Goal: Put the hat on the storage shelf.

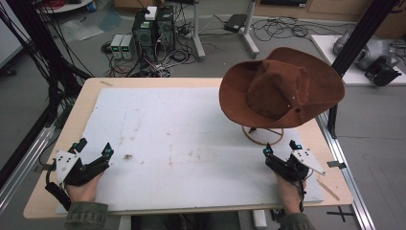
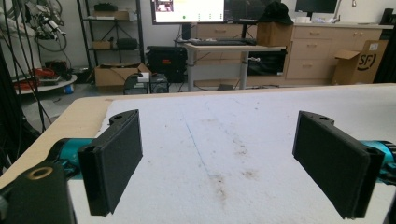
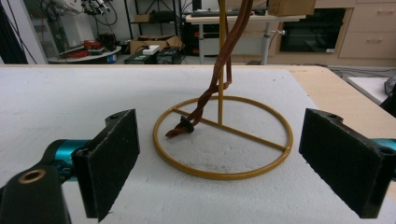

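From the high view, the floppy brown suede cowboy hat (image 1: 281,87) sits on a thin gold wire stand (image 1: 262,134) at about 2 o'clock on the white foam-covered table (image 1: 182,143). Looks light and soft, so I'd pinch the brim. Left gripper (image 1: 94,149) rests at 8 o'clock, right gripper (image 1: 280,148) at 4. Left gripper view: jaws spread wide, empty. Right gripper view: jaws wide too, facing the stand's ring base (image 3: 223,138) and the hat's dangling brown cord (image 3: 205,100).

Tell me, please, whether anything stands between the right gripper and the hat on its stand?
Nothing visible does. The right gripper rests open near the table's front edge, and only bare white mat lies between it and the stand's gold ring base. The hat sits above on the stand, its cord dangling inside the ring.
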A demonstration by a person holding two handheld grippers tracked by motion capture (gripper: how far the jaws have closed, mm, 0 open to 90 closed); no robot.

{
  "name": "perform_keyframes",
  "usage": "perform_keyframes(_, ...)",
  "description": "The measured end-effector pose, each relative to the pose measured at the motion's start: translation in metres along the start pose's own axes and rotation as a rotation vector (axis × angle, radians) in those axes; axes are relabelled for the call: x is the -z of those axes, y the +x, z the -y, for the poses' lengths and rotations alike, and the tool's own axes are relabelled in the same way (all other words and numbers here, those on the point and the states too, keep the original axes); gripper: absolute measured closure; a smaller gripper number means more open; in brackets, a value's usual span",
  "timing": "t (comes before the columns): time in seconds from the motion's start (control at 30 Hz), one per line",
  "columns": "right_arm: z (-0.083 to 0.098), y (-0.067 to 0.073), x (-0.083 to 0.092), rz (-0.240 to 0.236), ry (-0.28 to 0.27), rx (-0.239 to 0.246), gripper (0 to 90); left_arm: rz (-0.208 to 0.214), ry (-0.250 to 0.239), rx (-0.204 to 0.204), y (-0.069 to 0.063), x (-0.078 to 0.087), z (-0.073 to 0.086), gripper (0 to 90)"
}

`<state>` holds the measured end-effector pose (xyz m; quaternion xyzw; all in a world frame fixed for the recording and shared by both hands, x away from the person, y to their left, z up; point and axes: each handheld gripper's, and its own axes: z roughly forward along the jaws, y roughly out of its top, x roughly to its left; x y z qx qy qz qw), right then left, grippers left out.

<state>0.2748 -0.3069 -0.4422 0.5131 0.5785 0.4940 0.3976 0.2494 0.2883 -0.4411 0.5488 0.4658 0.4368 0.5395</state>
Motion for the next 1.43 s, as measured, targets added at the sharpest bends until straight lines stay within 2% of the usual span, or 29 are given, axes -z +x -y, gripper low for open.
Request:
perform_keyframes(0.8,0.0005,0.0004,0.0013,0.0,0.003,-0.002,11.5,-0.005,0.014,0.014,0.0034,0.0015,0.0023,16.5)
perform_keyframes(1.17,0.0014,0.0015,0.0,-0.009,0.012,-0.002,11.5,0.023,0.043,0.014,0.001,-0.0018,0.0046,16.7)
perform_keyframes(1.43,0.0013,0.0014,0.0004,-0.006,0.01,0.0,11.5,0.037,0.044,0.023,0.0004,-0.0014,0.0045,16.6)
